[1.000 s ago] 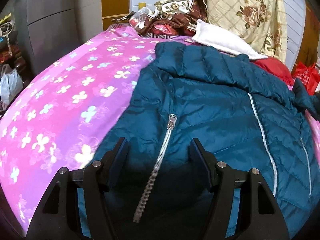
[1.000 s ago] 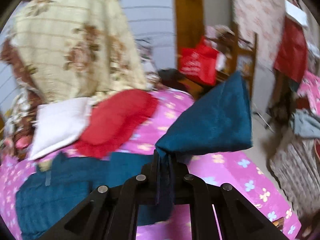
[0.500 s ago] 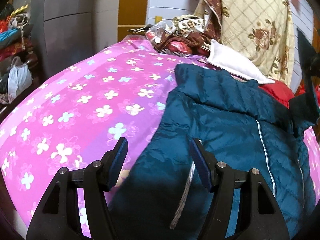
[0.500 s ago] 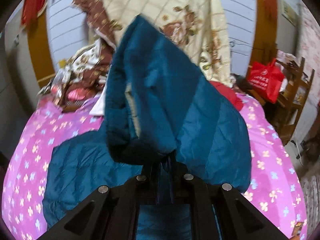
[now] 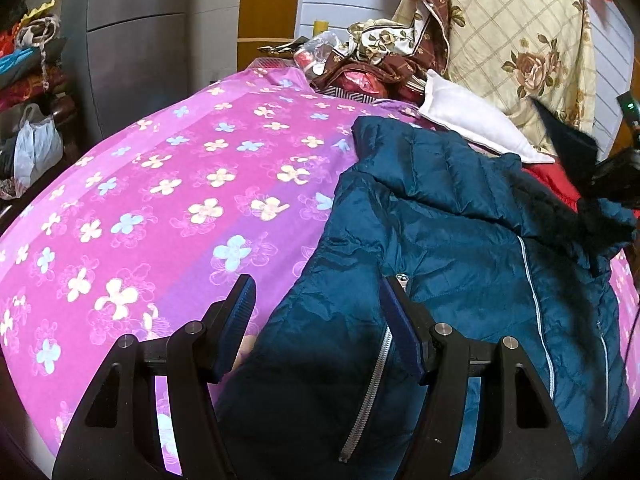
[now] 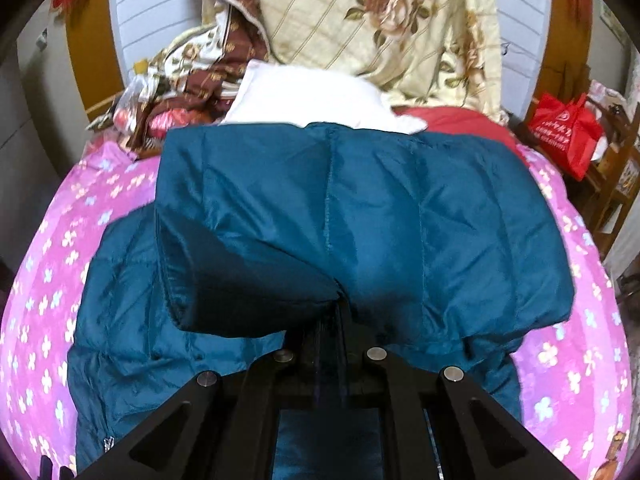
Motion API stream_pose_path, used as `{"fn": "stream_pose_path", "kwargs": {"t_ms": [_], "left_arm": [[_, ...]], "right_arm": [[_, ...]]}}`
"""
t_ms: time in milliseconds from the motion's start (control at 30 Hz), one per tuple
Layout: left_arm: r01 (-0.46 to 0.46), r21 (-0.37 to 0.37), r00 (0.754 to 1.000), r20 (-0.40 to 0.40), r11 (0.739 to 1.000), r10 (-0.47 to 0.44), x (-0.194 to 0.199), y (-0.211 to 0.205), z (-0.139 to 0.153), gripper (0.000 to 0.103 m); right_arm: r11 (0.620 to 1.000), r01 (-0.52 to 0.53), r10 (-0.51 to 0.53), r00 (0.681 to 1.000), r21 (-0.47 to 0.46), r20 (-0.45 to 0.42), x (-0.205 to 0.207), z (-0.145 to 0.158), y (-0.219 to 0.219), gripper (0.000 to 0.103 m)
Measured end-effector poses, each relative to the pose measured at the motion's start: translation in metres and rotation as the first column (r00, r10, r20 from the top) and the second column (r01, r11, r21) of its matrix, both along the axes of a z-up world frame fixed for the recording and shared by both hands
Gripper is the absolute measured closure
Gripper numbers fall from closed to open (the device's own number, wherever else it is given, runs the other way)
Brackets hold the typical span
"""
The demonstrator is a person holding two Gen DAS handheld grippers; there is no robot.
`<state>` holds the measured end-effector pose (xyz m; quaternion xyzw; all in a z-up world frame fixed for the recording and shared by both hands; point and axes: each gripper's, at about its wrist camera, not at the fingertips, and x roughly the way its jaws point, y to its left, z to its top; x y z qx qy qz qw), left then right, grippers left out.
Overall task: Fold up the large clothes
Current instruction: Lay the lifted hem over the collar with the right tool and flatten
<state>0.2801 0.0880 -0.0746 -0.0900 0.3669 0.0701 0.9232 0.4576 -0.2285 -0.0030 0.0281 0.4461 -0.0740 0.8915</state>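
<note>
Slippage is the main risk: the right claw [image 6: 330,322] is clamped on only a thin pinch of the teal down jacket [image 6: 360,220], and the slick padded shell could pull free mid-fold, dropping the raised sleeve short or askew. Dragging could also shift the whole jacket across the pink floral bedsheet [image 5: 160,200] and spoil the alignment. The left claw [image 5: 316,320] stands well apart and empty, hovering over the jacket's left edge near the zipper [image 5: 370,384]. The jacket lies spread on the bed, front up.
</note>
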Motion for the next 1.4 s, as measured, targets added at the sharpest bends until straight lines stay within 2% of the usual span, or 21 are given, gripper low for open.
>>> {"fn": "stream_pose_path", "kwargs": {"t_ms": [467,1000,1400], "left_arm": [[0.026,-0.022,1.0,-0.007,0.999,-0.026,0.004,-0.002,-0.003,0.038],[0.054,-0.06,0.998,-0.012,0.997,-0.055,0.003,-0.002,-0.003,0.038],[0.091,-0.123,0.996,-0.008,0.988,-0.093,0.003,-0.002,-0.002,0.038]], "right_arm": [[0.993,-0.122,0.121,0.987,-0.004,-0.102,0.021,-0.056,0.069,0.097],[0.975,-0.22,0.211,0.961,-0.032,-0.178,0.028,-0.085,0.121,0.097],[0.973,-0.231,0.224,0.954,-0.013,-0.199,0.03,-0.088,0.126,0.097]]}}
